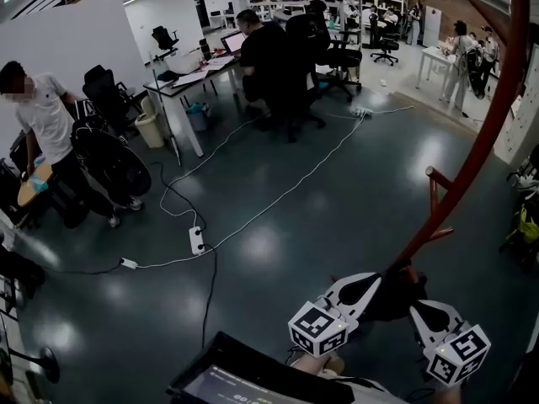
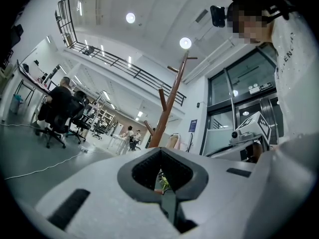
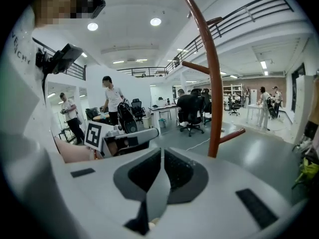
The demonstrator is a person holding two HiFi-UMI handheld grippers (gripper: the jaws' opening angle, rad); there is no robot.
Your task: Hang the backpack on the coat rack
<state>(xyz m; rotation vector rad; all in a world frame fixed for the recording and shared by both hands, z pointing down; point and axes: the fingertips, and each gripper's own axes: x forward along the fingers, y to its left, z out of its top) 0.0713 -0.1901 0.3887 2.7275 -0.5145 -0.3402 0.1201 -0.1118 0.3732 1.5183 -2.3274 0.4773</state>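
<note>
Far left: a person (image 1: 46, 129) bends over a small table at the left edge of the head view.
Upper left: a desk (image 1: 189, 78) where someone sits at a laptop, with office chairs around it.
Centre: bare dark floor crossed by cables that lead to a power strip (image 1: 196, 240).
Left gripper (image 2: 161, 153): low in the head view, just right of centre. Its own view shows the claw tips together and nothing between them.
Dark bulk (image 1: 394, 300): sits between the two grippers at the foot of the rack. It may be the backpack, but I cannot tell, nor whether it hangs from a low peg or rests on the floor.
Right gripper (image 3: 162, 153): lower right of the head view. Its claw is closed to a thin slit and holds nothing.
Coat rack (image 1: 468, 171): a reddish-brown pole curving up the right side of the frame. Every side peg that shows in the three views is bare.
Backpack: no clear sight of it in any view.
Progress: no bag shows on the upper pegs and neither claw holds one. If the dark bulk hangs from a low peg, the job could be done. If it rests on the floor, the lift and the hanging are left.
</note>
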